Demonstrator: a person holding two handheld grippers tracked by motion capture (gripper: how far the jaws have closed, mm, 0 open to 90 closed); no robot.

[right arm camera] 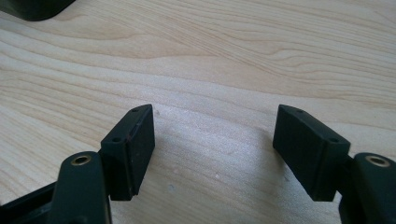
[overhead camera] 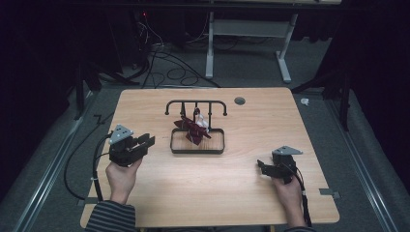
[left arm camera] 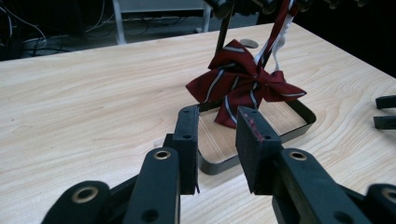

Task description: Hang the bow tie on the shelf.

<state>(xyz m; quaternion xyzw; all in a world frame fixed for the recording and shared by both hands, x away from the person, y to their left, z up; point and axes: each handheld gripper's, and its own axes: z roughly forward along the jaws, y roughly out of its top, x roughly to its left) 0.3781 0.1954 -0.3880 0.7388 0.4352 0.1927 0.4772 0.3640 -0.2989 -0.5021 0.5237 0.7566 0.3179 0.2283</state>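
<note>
A dark red striped bow tie (overhead camera: 192,128) (left arm camera: 243,88) hangs by a white strap from a black rack (overhead camera: 196,104), just above the rack's black tray (overhead camera: 197,150) (left arm camera: 299,114) at the table's middle. My left gripper (overhead camera: 147,140) (left arm camera: 217,135) is held left of the tray and points at the bow; its jaws stand apart with nothing between them. My right gripper (overhead camera: 261,166) (right arm camera: 215,140) rests near the table's right front, jaws wide apart over bare wood. In the left gripper view the right gripper's fingertips (left arm camera: 385,112) show at the right edge.
The wooden table (overhead camera: 241,188) has a round grey grommet (overhead camera: 239,100) at the back. Behind the table, cables (overhead camera: 164,67) lie on the floor beside a white desk frame (overhead camera: 246,43). Dark stands flank the table on both sides.
</note>
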